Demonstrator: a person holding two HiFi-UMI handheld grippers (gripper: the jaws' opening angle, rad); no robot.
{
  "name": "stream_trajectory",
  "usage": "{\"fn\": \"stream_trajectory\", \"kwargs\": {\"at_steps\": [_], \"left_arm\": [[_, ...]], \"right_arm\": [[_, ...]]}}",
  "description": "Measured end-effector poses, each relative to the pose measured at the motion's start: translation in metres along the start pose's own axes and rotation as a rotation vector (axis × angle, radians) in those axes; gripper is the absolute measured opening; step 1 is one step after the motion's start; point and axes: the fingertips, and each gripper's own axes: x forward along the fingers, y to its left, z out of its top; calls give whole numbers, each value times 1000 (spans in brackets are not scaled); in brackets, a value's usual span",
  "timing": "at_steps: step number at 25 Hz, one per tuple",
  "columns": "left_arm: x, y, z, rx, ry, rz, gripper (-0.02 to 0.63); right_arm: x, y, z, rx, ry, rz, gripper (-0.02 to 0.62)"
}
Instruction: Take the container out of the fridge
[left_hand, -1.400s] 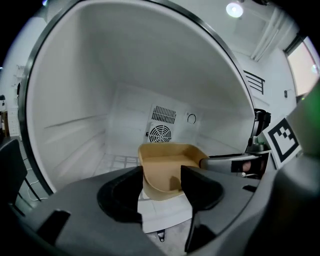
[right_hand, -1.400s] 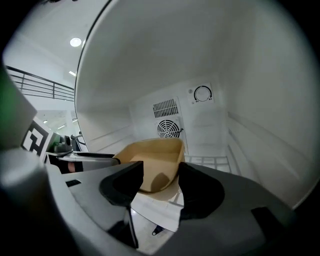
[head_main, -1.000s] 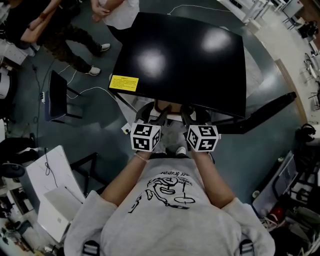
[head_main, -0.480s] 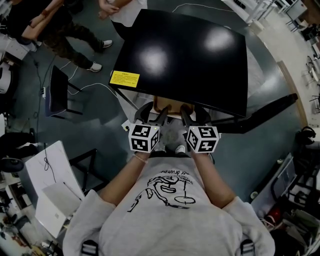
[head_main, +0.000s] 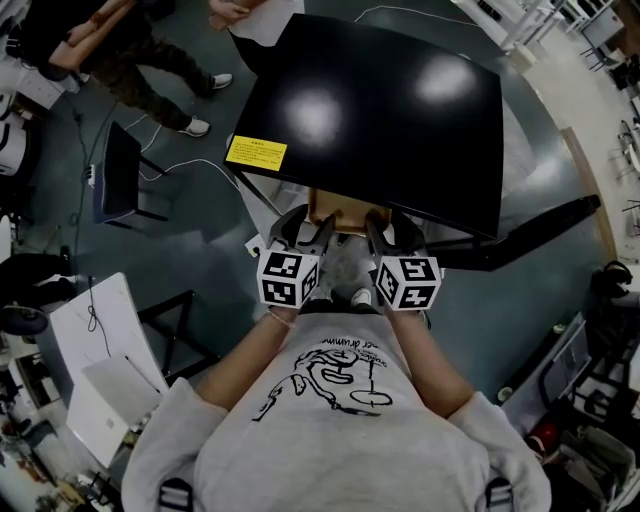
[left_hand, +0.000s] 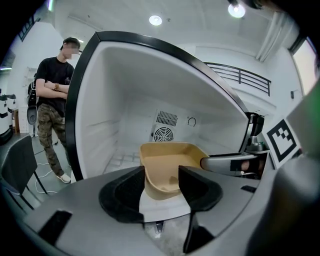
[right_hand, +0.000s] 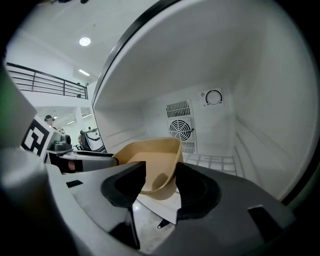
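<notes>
White fridge (left_hand: 115, 100) interior; tan container (left_hand: 167, 167) near front edge; empty.

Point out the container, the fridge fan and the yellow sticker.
container (left_hand: 167, 167): left gripper view, on its tan inside.
fan (right_hand: 180, 129): right gripper view, middle of the round grille.
yellow sticker (head_main: 255, 153): head view, middle of the label.
</notes>
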Motion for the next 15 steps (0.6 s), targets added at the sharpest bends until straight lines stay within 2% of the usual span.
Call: {"fn": "stream_trajectory", "kwargs": {"at_steps": [15], "left_arm": [[-24, 0, -7, -18, -24, 56, 189]], "right_arm": [[-11, 12, -10, -17, 23, 50, 179]]}}
